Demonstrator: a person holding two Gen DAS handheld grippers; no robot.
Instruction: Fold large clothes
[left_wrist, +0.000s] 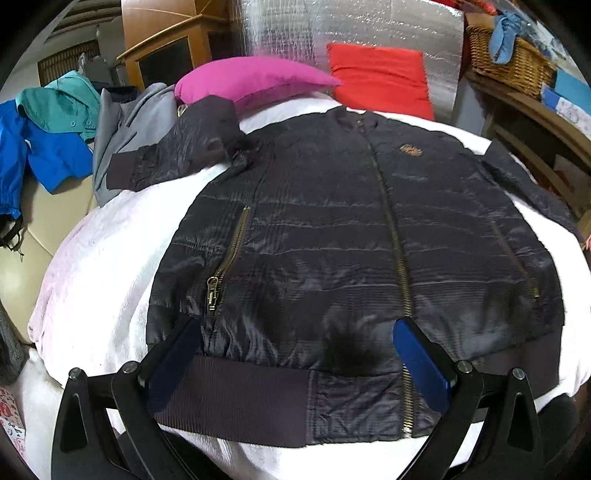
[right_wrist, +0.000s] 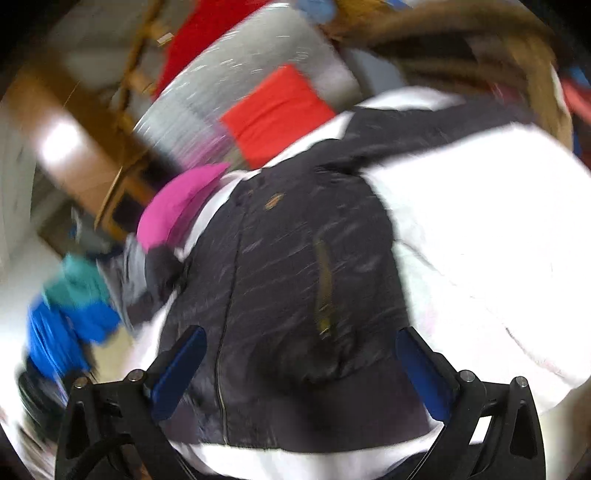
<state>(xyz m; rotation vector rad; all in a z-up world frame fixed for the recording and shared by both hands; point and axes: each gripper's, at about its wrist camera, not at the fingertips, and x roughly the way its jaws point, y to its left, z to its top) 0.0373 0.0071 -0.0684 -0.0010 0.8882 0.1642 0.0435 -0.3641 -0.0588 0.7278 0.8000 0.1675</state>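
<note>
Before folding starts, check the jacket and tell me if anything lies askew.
One thing: the jacket lies flat, front up and zipped, on the white blanket, but the sleeve near the pink cushion is bent and bunched, not straight. Both grippers, left and right, are open above the hem.

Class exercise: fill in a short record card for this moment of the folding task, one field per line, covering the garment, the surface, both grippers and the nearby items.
garment: dark quilted jacket, laid flat, front up, main zip closed
surface: white blanket
sleeves: one bent inward by the pink pillow, the other spread outward
left hand-held gripper: open, above the hem, holding nothing
right hand-held gripper: open, above the jacket, view blurred
background: red cushion, wicker basket, other clothes piled at left
</note>
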